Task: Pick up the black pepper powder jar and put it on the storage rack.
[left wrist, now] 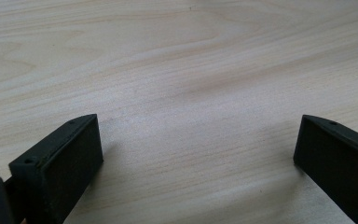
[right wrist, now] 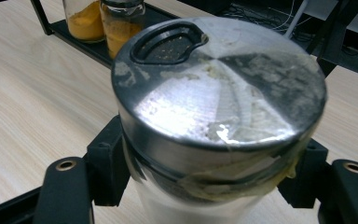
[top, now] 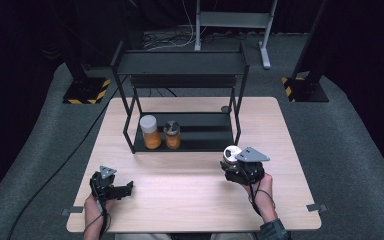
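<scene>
The metal-lidded jar point(right wrist: 219, 121) sits in the right gripper point(top: 240, 167) above the pale wooden table point(top: 190, 200), in front of the black rack point(top: 180, 65), whose lower shelf holds 2 jars of orange powder point(top: 160, 134). Grey carpet and dark curtains surround the table. The jar's lower body is cut off from view. The right jaws clamp its sides just under the lid; the left gripper point(left wrist: 196, 154) gapes wide over bare wood, holding nothing

Black two-tier rack point(top: 180, 65) mid-table, two orange-filled jars point(top: 151, 132) on its lower shelf, right gripper point(top: 240, 165) clamping a metal-lidded jar point(top: 230, 153) before its right leg, left gripper point(top: 111, 186) near-left of it.
</scene>
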